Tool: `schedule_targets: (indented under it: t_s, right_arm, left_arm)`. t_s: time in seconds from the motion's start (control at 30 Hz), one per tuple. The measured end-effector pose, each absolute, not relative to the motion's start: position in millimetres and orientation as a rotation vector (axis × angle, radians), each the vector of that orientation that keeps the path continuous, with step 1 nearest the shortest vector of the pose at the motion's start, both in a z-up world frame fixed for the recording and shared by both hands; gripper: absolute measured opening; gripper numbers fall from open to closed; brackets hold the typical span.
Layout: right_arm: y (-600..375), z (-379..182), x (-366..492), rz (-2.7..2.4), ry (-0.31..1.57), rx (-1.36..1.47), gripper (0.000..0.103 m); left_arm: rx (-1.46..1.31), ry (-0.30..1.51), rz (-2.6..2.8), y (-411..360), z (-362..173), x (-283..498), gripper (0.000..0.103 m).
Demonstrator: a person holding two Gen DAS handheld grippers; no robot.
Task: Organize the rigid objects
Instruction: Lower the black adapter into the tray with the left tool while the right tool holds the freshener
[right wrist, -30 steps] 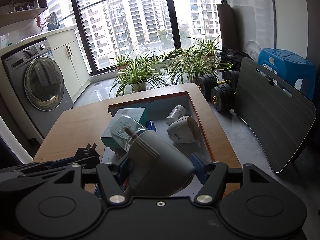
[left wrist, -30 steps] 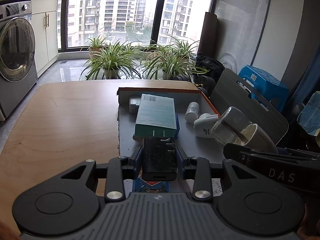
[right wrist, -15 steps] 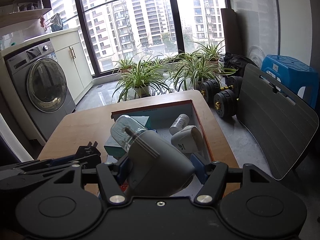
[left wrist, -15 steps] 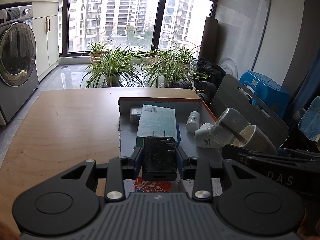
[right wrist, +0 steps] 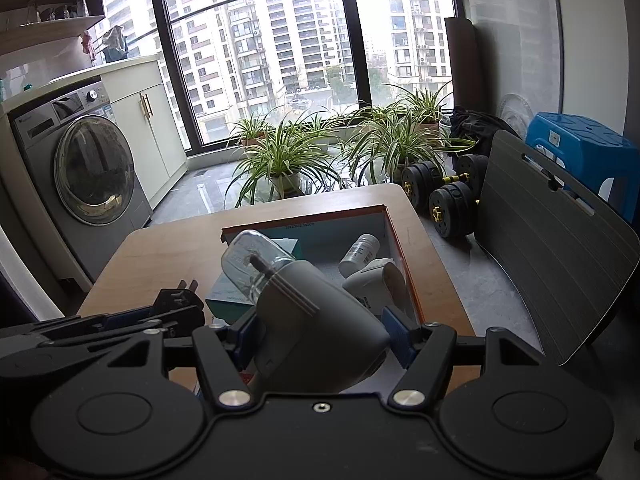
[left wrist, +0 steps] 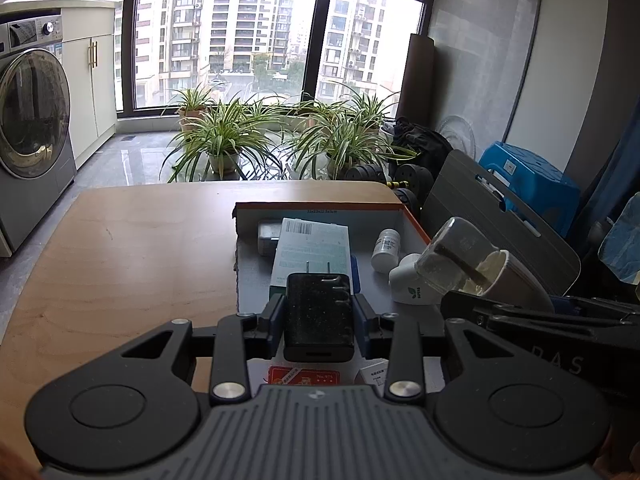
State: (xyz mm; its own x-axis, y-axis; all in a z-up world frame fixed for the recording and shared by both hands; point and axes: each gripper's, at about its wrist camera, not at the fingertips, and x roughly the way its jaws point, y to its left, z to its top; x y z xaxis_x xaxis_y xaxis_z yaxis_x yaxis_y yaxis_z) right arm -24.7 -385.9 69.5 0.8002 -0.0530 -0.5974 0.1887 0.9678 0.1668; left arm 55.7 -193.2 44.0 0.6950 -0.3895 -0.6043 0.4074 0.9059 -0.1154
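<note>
left gripper (left wrist: 319,318) we see clamped on the black charger (left wrist: 319,316), prongs pointing away | right gripper (right wrist: 320,332) clamped on the grey gadget (right wrist: 316,320), clear end forward | box (left wrist: 412,220) lies just ahead below both, so we judge either could drop in

Soft overcast daylight from the big window (left wrist: 228,36), bright glare outside, dim foreground, sharp focus, fisheye-curved edges

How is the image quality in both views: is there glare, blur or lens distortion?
Left wrist view: sharp, window panes overexposed, frame edges bent by the fisheye, black plug adapter dim against the backlight. Right wrist view: also sharp, the window frame curves strongly, the grey device with a clear dome is evenly lit, corners darkened.
</note>
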Motion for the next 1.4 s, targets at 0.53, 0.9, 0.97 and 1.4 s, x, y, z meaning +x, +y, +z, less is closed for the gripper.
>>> schedule_targets:
  t_s: [0.53, 0.9, 0.97, 1.4]
  right_arm:
    - [-388, 70, -16, -0.134, 0.636, 0.224, 0.078]
    - [-396, 68, -7, -0.139, 0.632, 0.222, 0.078]
    - [-396, 67, -8, -0.139, 0.635, 0.222, 0.078]
    - [-397, 66, -5, -0.138, 0.636, 0.219, 0.078]
  left_arm:
    - [0.03, 0.672, -0.448, -197, 44, 69, 0.036]
    - [0.028, 0.672, -0.449, -198, 43, 71, 0.036]
    - [0.028, 0.674, -0.45, -198, 42, 72, 0.036]
    - [0.026, 0.681, -0.445, -198, 38, 79, 0.036]
